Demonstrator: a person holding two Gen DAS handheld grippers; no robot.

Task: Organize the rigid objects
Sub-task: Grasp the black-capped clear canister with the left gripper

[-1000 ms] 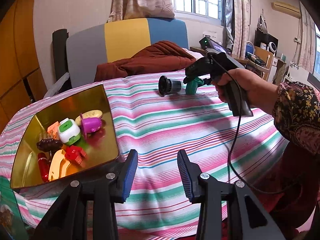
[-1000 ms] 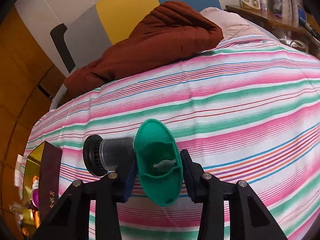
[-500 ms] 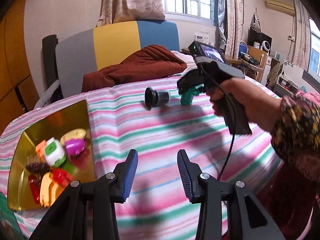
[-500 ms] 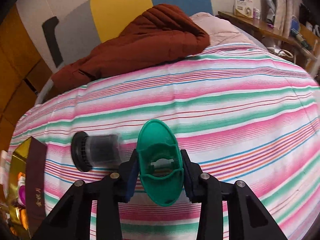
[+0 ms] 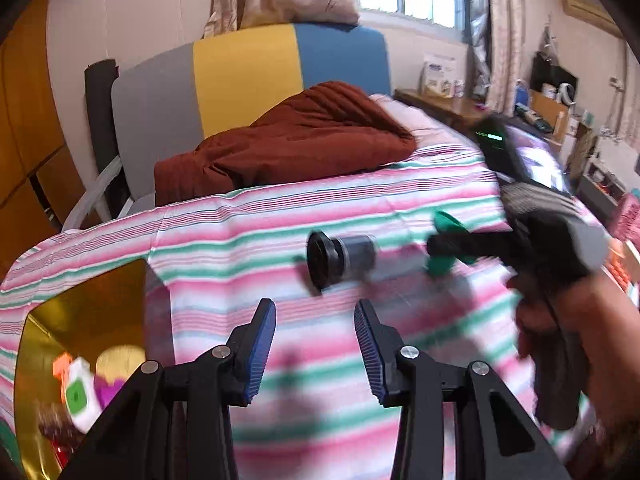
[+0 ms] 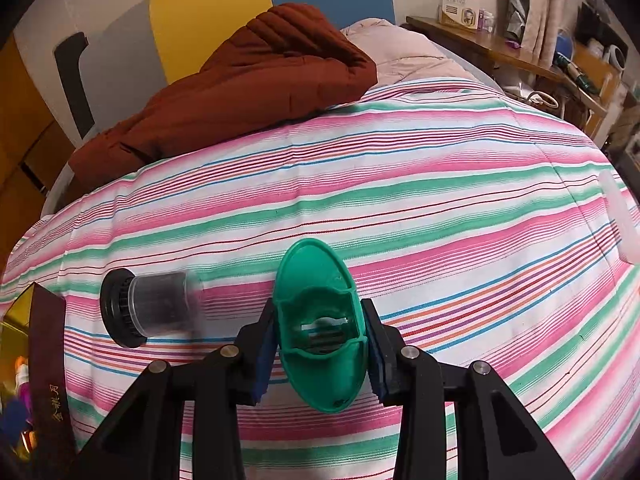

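My right gripper [image 6: 320, 340] is shut on a green oval plastic piece [image 6: 320, 320], both pads pressed to its sides, just above the striped bedspread. From the left wrist view that same green piece [image 5: 448, 236] shows in the right gripper [image 5: 452, 246], held by a hand [image 5: 560, 320]. A black-capped clear cylinder [image 5: 340, 256] lies on its side on the cloth, left of the green piece [image 6: 152, 312]. My left gripper [image 5: 316, 340] is open and empty, a short way in front of the cylinder. A gold box [image 5: 80, 320] with several small toys sits at the lower left.
A striped bedspread [image 6: 440, 184] covers the bed. A rust-brown quilt [image 5: 300, 136] lies along its far side against a grey, yellow and blue headboard [image 5: 248, 72]. The gold box's dark maroon rim [image 6: 48, 360] shows at the left. Cluttered shelves stand at the right.
The left gripper has swept right across the bed, away from the gold box and toward the cylinder. The right gripper stays clamped on the green piece, tilted a little further down.
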